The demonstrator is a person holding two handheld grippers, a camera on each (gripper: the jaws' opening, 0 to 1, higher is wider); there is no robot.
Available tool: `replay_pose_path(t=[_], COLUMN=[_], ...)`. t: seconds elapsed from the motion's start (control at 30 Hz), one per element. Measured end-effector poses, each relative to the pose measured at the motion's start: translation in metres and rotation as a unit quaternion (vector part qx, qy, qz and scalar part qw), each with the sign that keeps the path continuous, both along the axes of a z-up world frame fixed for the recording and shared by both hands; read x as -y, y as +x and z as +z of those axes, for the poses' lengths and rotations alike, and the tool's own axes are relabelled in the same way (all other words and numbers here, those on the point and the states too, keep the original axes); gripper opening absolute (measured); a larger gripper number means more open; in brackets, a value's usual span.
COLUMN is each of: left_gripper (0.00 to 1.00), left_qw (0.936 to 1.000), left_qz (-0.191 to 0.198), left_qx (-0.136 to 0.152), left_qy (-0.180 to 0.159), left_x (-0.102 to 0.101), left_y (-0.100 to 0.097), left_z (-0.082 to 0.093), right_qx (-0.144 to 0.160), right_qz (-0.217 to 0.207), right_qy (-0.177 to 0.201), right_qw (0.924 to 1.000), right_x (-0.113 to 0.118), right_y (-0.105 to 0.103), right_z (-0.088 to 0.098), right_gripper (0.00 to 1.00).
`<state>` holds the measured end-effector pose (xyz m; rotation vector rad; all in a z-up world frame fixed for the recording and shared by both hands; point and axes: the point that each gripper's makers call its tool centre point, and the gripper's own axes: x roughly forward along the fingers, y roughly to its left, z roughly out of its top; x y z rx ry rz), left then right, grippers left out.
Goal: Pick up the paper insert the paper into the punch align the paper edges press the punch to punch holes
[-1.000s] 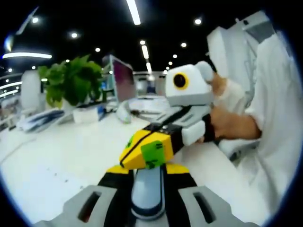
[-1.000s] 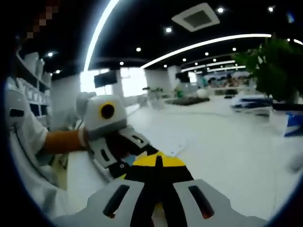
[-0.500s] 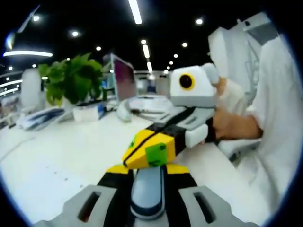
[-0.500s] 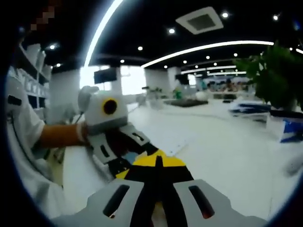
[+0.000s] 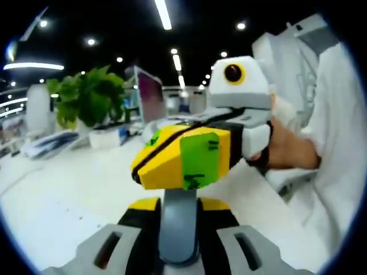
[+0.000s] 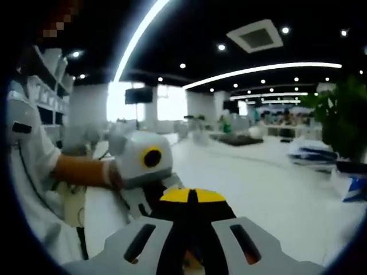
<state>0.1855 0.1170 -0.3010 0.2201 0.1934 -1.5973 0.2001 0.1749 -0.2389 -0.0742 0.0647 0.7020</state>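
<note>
My left gripper [image 5: 179,205] rises from the bottom of the left gripper view, its black and yellow jaws shut on a grey-blue punch [image 5: 179,229]. Just above the punch's far end hangs my right gripper [image 5: 180,157], yellow with a green sticker; its tips are together and a hand [image 5: 284,150] holds it. In the right gripper view my right gripper [image 6: 192,196] is shut with nothing between its tips. The left gripper [image 6: 150,197] comes in from the left right behind those tips. I cannot make out the paper.
A white table [image 5: 63,195] spreads out to the left. At its back stand a green plant [image 5: 89,100], a monitor [image 5: 148,94] and a white-blue box [image 5: 109,136]. A person's white sleeve [image 5: 332,143] takes up the right side. The plant [image 6: 344,114] shows far right.
The right gripper has lifted and come closer to the left camera, so its yellow tips look larger. The right gripper view has tilted upward. The left gripper still holds the punch.
</note>
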Motion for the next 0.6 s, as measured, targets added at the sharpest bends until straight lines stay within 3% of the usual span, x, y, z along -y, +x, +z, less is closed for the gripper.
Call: replay_pose_path(t=[0.3,0.43,0.6], left_gripper=[0.33,0.53,0.61], left_qw=[0.9999,0.9999,0.9994], left_qz=[-0.001,0.004,0.018], left_qx=[0.007,0.002,0.004], left_qy=[-0.010,-0.014,-0.028], left_x=[0.002,0.003,0.005], left_y=[-0.001,0.001,0.008], left_z=[0.004,0.006,0.013], right_qx=[0.004,0.001,0.004], right_qz=[-0.002,-0.012,-0.027], right_qy=[0.038,0.052,0.075], right_qw=[0.9993,0.9985,0.9968], right_x=[0.007,0.013,0.030], right_y=[-0.001,0.000,-0.005], right_z=[0.013,0.017,0.029], right_gripper=[0.13,0.21,0.23])
